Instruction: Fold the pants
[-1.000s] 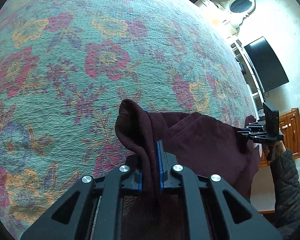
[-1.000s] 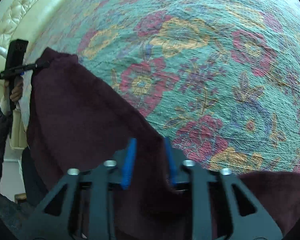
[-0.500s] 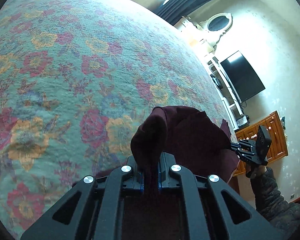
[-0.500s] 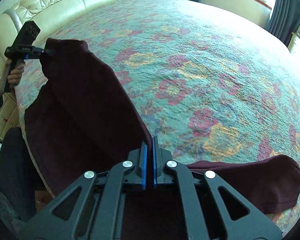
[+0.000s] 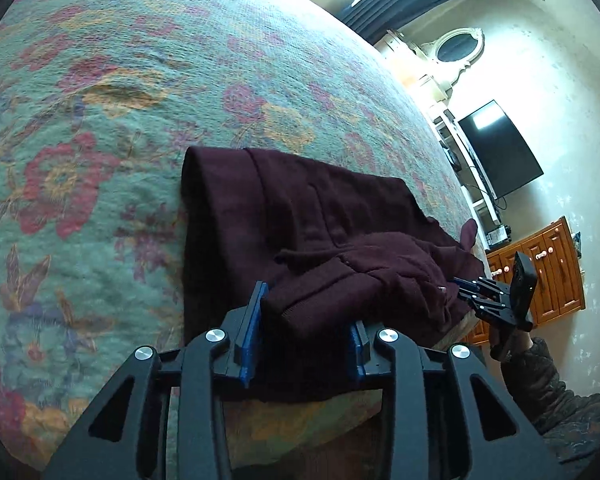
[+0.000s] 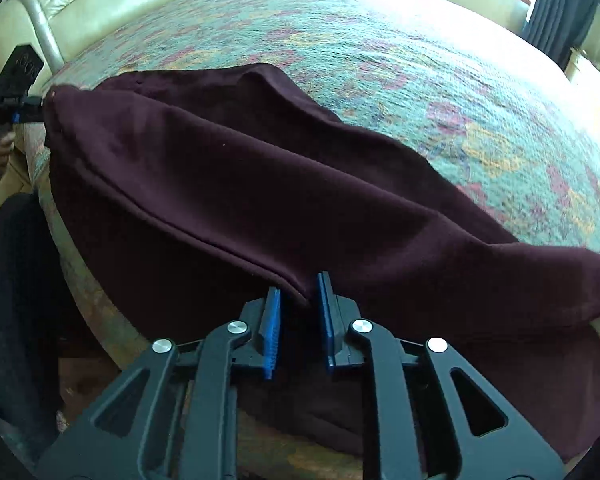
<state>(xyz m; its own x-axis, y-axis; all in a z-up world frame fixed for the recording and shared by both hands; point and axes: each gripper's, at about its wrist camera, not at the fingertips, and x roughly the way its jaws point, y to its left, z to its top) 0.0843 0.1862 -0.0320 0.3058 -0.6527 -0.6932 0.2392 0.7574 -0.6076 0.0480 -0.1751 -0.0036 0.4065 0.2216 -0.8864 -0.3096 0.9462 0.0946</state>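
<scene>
Left wrist view: the dark maroon knit pants (image 5: 300,216) lie folded on the floral teal bedspread (image 5: 100,120), from centre toward four o'clock. The left gripper (image 5: 306,328) has just been opening; a cloth corner sits between its parted blue pads, unpinched. The right gripper (image 5: 466,286) is at four o'clock.

Right wrist view: its jaws, likewise just opening, stand apart around a loose fold at six o'clock.

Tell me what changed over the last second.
Both grippers carried the maroon pants back to the bed's near edge and laid them down. The left gripper and right gripper jaws have just been opening, cloth loose between them. The floral bedspread stayed put.
</scene>
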